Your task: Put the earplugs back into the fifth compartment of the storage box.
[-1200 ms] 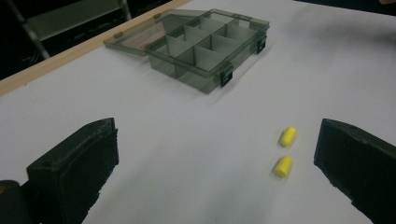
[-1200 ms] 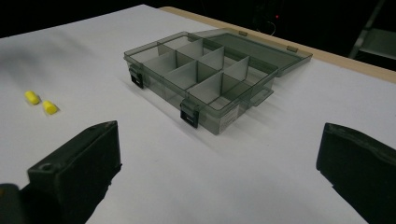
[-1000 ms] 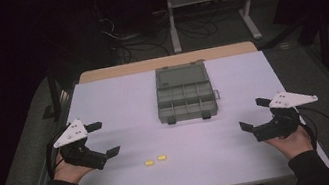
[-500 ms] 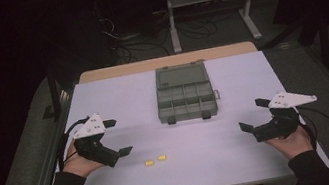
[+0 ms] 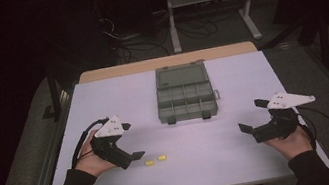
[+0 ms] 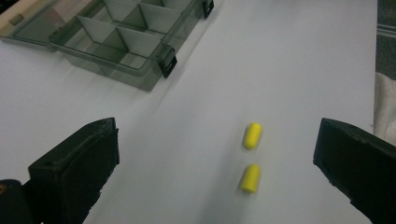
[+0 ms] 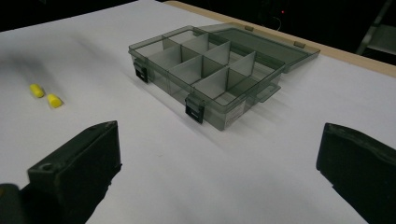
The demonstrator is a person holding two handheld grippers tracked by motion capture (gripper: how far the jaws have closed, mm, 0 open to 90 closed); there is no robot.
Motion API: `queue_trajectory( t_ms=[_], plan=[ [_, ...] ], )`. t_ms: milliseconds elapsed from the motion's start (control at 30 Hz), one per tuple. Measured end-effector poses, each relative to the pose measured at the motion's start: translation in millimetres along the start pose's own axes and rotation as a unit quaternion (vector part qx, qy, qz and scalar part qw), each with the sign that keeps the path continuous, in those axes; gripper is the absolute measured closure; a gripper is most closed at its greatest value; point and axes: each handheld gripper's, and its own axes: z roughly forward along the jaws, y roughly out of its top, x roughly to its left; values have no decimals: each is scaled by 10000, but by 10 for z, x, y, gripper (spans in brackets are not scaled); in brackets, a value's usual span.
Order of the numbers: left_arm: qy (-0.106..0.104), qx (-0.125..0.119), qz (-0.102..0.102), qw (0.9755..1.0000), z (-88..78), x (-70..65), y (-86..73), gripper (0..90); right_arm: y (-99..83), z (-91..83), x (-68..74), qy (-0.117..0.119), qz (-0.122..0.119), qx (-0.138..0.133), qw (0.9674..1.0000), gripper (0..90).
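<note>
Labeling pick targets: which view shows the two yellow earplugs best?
Left gripper view: the two yellow earplugs lie close and sharp on the table between the open left claw jaws. The high view shows them as tiny specks; the right gripper view shows them small and far off.

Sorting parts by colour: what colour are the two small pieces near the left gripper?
Bright yellow; the two small pieces show best in the left gripper view.
</note>
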Motion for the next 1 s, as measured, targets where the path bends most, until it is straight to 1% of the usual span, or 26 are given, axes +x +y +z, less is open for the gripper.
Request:
queue_trajectory(
  t_ms=[200,267,333,367,433,500,533,600,633,667,700,767,800,833,867,900,933,1000],
  plan=[
    [-109,172,55,9998,132,-55,-35,3,0,4,3,12,-21,19,10000,0],
    [-132,188,74,9997,155,-61,-41,3,1,5,3,14,-22,19,10000,0],
    [-199,313,116,9992,217,-79,-63,3,0,7,6,18,-37,35,10000,0],
    [-199,313,116,9992,217,-79,-63,3,0,7,6,18,-37,35,10000,0],
    [-251,429,159,9986,274,-96,-84,3,-1,12,10,15,-41,53,10000,0],
    [-279,448,146,9985,296,-105,-93,3,-1,16,12,19,-43,67,10000,0],
    [-374,575,166,9975,342,-111,-109,3,-1,18,13,19,-53,76,10000,0],
    [-404,613,154,9972,363,-118,-115,3,-1,20,14,23,-62,80,9999,0],
    [-480,659,166,9965,386,-125,-125,16,-1,21,15,27,-72,91,9999,0],
    [-480,659,166,9965,386,-125,-125,55,-1,22,15,31,-77,93,9999,0],
    [-577,684,188,9958,408,-131,-141,73,-1,24,16,32,-81,95,9999,0],
    [-643,757,200,9949,436,-130,-159,85,-2,26,17,39,-85,105,9999,0],
    [-643,757,200,9949,436,-130,-159,119,-2,27,18,40,-86,107,9999,0],
    [-712,797,226,9940,448,-130,-173,119,-2,27,18,40,-86,107,9999,0],
    [-771,843,216,9932,467,-129,-189,144,-1,29,20,42,-83,120,9999,0],
    [-771,843,216,9932,467,-129,-189,156,-1,31,20,46,-89,122,9999,0],
    [-919,896,199,9915,482,-118,-204,185,-1,33,21,45,-92,125,9999,0],
    [-991,945,202,9904,504,-114,-219,230,0,36,22,58,-96,135,9998,0]
  ],
)
